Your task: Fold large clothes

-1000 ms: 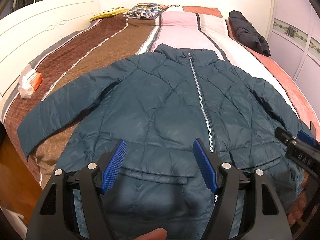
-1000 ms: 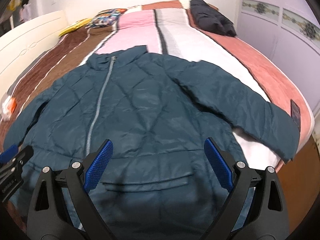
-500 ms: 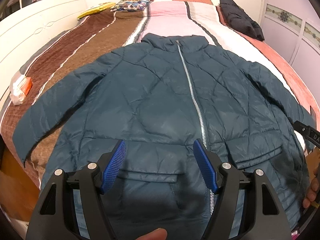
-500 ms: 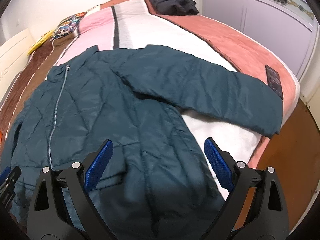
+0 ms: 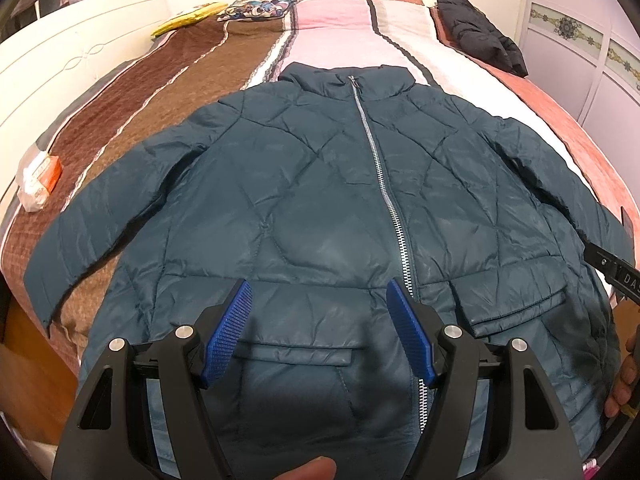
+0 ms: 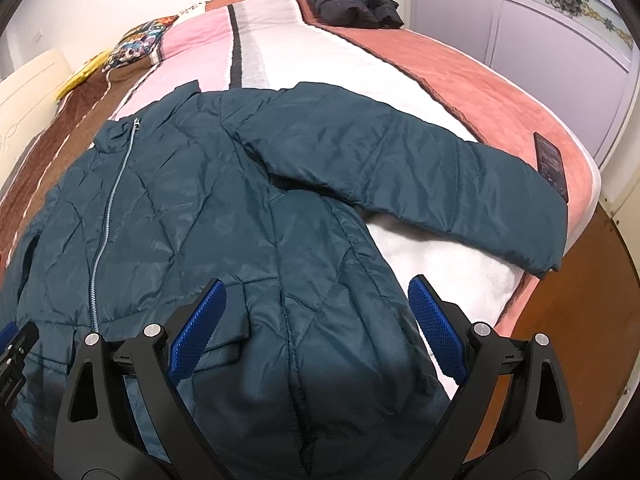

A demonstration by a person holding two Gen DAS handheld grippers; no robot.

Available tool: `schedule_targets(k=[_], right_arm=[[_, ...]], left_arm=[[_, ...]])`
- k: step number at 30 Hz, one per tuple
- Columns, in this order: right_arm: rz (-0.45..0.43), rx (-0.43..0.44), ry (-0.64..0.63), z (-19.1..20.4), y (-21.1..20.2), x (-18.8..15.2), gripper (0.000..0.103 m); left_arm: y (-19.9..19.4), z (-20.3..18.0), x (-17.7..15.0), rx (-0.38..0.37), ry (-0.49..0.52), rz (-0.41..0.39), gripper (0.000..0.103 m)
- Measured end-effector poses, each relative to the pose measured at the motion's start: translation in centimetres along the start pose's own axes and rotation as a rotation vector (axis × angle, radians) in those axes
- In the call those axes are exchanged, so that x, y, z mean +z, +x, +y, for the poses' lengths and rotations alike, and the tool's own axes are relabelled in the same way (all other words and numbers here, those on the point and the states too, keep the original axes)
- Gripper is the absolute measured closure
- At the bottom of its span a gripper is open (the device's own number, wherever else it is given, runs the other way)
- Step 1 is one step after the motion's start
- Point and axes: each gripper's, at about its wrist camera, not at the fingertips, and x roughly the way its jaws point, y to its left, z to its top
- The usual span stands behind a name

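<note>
A large teal quilted jacket lies face up on the bed, zipped, both sleeves spread out. My left gripper hovers open over the jacket's lower front, left of the zipper, above a pocket flap. Nothing is between its blue pads. My right gripper is open above the jacket near its right side seam and hem. The right sleeve stretches toward the bed's corner. The right gripper's body shows at the right edge of the left wrist view.
The bed carries a striped cover in brown, pink, white and salmon. A black folded garment lies at the far right. A phone rests near the sleeve cuff. A white and orange packet lies at the left edge. Wooden floor lies beside the bed.
The right gripper swung to the right, from the jacket's front middle to its right side and sleeve. The left gripper's view shifted slightly, staying over the lower front.
</note>
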Motion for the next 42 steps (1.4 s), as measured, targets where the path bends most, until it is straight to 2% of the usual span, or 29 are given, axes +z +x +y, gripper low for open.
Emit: schedule_targets(k=[24, 36, 42], right_arm=[[0.008, -0.003, 0.015, -0.2, 0.0, 0.0, 0.011], [0.05, -0.028, 0.112, -3.7, 0.7, 0.0, 0.011], [0.08, -0.01, 0.238, -8.2, 1.3, 0.2, 0.011]], left_arm=[[0.1, 0.4, -0.1, -0.004, -0.001, 0.006, 0.035], [0.9, 0.1, -0.2, -0.01, 0.002, 0.037, 0.035], [1.4, -0.2, -0.3, -0.03, 0.009, 0.053, 0.035]])
